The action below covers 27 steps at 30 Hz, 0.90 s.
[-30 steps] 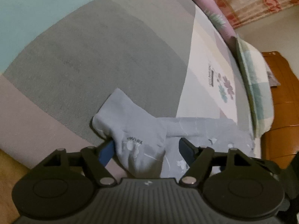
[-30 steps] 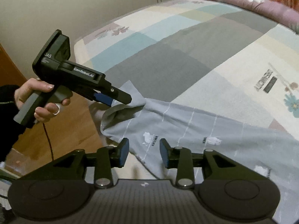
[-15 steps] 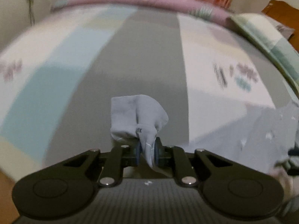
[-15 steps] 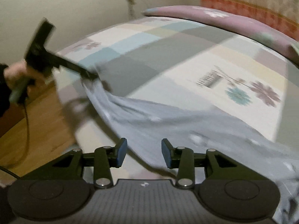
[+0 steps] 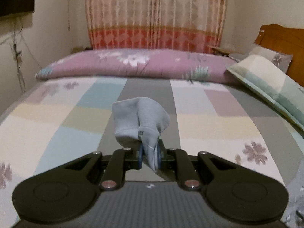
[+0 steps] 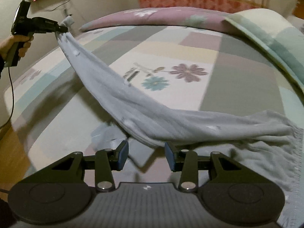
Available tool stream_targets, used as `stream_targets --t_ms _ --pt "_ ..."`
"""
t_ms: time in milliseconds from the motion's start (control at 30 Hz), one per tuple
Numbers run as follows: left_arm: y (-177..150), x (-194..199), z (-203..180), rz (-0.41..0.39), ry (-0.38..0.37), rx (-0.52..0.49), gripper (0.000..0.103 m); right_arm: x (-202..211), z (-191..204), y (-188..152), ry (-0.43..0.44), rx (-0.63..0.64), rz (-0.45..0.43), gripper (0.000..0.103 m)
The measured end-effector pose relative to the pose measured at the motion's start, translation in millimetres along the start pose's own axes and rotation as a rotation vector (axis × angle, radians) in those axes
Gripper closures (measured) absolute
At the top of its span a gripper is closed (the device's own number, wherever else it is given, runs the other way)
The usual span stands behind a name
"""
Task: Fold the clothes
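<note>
Cloth [image 6: 152, 114] is stretched from upper left, where it is pinched by the left gripper [image 6: 63, 29], to lower right, just beyond the spread, empty right gripper [image 6: 146, 156].

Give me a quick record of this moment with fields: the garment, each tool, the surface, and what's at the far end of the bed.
garment: light blue-grey garment, one end lifted, the rest trailing on the bed
left tool: left tool shut on a bunched end of the garment
right tool: right tool open, pads clear of the cloth, low by the garment's middle
surface: patchwork bedsheet
far end: long purple floral pillow, red patterned curtain
</note>
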<state>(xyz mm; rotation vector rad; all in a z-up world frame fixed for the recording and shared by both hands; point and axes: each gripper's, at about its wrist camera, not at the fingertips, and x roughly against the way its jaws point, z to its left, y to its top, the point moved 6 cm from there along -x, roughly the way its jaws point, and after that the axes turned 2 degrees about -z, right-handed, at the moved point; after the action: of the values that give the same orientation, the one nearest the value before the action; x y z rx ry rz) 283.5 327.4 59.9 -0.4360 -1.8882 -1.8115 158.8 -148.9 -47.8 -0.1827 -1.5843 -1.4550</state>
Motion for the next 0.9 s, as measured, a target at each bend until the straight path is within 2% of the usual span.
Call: stream_targets --t_ms 133,267,333,400,433,533,567,633,733,833,900 --pt "28.2 -33.4 12.5 -0.01 0.02 0.038 0.091 -1.5 -20.7 3.0 -0.035 -0.04 -0.007 0.056" --pt "53.0 -49.9 22.1 -0.094 0.017 0.085 0.091 -7.3 -34.0 4.0 -0.05 -0.066 -0.001 0.055" --pt "56.5 -56.8 26.4 -0.123 0.006 0.114 0.09 -10.1 -38.6 3.5 -0.054 -0.076 0.003 0.055" --pt "50.0 -69.7 29.9 -0.111 0.016 0.129 0.09 -12.9 -43.0 2.9 -0.056 -0.085 0.007 0.055" --pt "42.8 -78.9 32.2 -0.082 0.022 0.136 0.09 -13.9 -42.8 2.1 -0.053 -0.09 0.011 0.055" --pt "10.8 -116.9 40.2 0.103 0.035 0.16 0.067 -18.6 -41.5 2.1 -0.038 -0.093 0.02 0.055" --pt "-0.5 -126.8 44.0 0.151 0.062 0.162 0.058 -19.9 -41.0 2.2 -0.035 -0.092 0.022 0.055" --pt "-20.4 -140.3 52.9 0.215 0.132 0.161 0.056 -19.5 -39.8 3.4 -0.03 -0.091 0.021 0.055" --pt "-40.0 -146.7 64.9 0.278 0.155 0.207 0.056 -16.7 -37.9 5.3 -0.023 -0.088 0.018 0.055" --pt "-49.0 -141.1 61.6 0.297 0.115 0.227 0.056 -10.3 -40.1 11.3 -0.004 -0.09 0.008 0.055" --pt "-51.4 -134.1 48.6 0.302 0.07 0.206 0.047 -5.6 -45.4 19.5 0.011 -0.083 -0.003 0.055"
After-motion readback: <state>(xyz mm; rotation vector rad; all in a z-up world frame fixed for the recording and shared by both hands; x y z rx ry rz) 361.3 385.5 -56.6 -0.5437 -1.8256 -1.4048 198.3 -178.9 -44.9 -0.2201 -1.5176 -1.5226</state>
